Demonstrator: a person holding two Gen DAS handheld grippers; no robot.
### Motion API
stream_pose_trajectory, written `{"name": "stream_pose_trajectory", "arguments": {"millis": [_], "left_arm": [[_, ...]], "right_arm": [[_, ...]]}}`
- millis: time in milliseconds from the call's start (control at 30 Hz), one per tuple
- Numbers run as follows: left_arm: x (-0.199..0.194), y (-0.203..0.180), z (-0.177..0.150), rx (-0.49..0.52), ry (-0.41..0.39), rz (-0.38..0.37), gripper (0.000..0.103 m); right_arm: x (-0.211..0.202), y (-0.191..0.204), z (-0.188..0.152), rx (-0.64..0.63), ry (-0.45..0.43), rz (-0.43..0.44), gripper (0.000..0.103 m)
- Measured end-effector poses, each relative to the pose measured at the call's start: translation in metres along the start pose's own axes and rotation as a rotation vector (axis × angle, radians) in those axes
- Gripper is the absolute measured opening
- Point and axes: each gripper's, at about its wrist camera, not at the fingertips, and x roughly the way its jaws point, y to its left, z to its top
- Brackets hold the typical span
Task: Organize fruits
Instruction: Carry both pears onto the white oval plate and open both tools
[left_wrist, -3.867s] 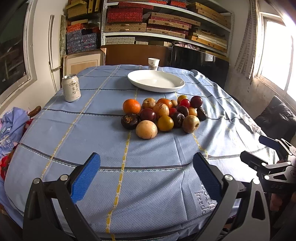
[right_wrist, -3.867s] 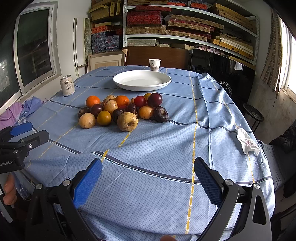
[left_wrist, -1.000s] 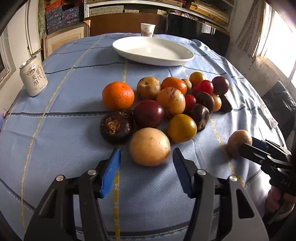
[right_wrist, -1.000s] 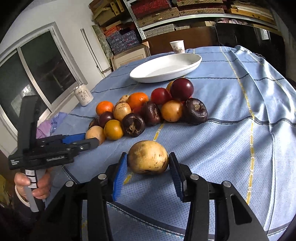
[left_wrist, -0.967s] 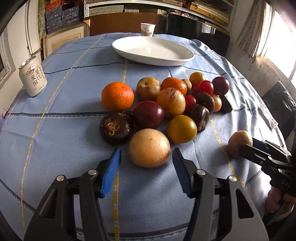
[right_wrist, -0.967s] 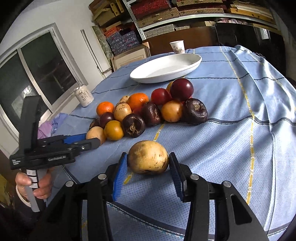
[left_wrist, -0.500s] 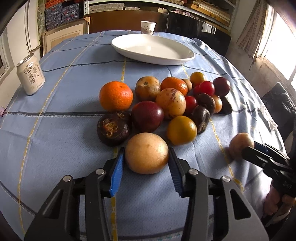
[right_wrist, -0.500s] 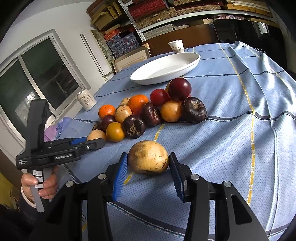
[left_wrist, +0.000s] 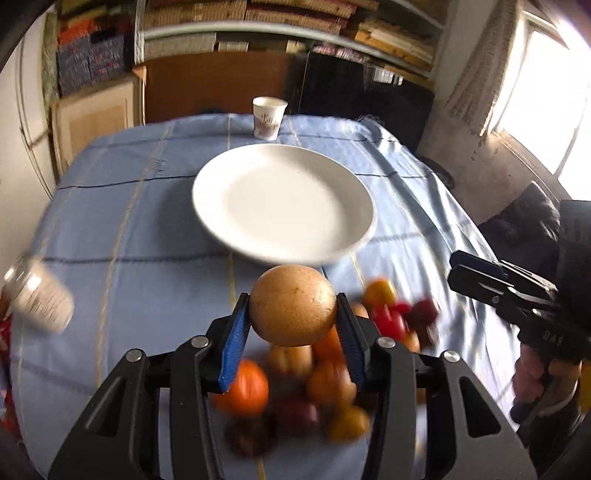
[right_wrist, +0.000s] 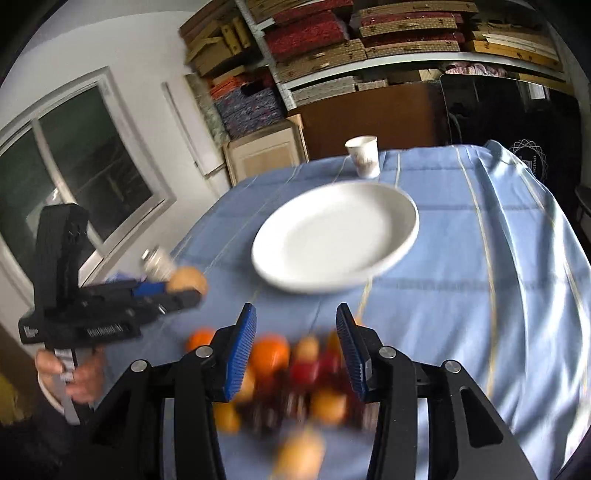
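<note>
Fingers of the left gripper (left_wrist: 291, 314) are clamping a tan round fruit (left_wrist: 291, 295) just short of the white plate (left_wrist: 280, 203), presumably bound there. Right gripper (right_wrist: 295, 325) is hovering short of that plate too, its fingers set narrow and gripping nothing.

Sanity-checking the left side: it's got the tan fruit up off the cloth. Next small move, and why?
Probably carry it forward over the white plate and lower it before opening. The left gripper has its pads pressed on both sides of the tan fruit, which is clear of the pile; the plate lies just beyond it with nothing on it.
</note>
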Motion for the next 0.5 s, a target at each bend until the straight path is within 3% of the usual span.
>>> {"name": "stream_pose_trajectory", "arguments": {"millis": [133, 200, 233, 300, 333, 500], "left_arm": [[0.054, 0.023, 0.041, -0.060, 0.061, 0.030, 0.045], [0.058, 0.029, 0.043, -0.077, 0.059, 0.010, 0.045], [0.054, 0.030, 0.041, -0.074, 0.043, -0.016, 0.045], [0.042, 0.031, 0.035, -0.055, 0.013, -0.021, 0.045], [0.036, 0.030, 0.030, -0.045, -0.003, -0.024, 0.045], [0.012, 0.029, 0.017, -0.055, -0.069, -0.064, 0.045]], "right_arm": [[0.047, -0.016, 0.030, 0.058, 0.064, -0.026, 0.039], [0.040, -0.016, 0.028, 0.066, 0.068, 0.035, 0.041], [0.027, -0.012, 0.017, 0.033, 0.079, 0.103, 0.041], [-0.002, 0.000, -0.013, -0.087, 0.123, 0.167, 0.058], [-0.010, 0.007, -0.026, -0.138, 0.150, 0.168, 0.065], [-0.036, 0.030, -0.105, -0.338, 0.307, 0.056, 0.065]]}}
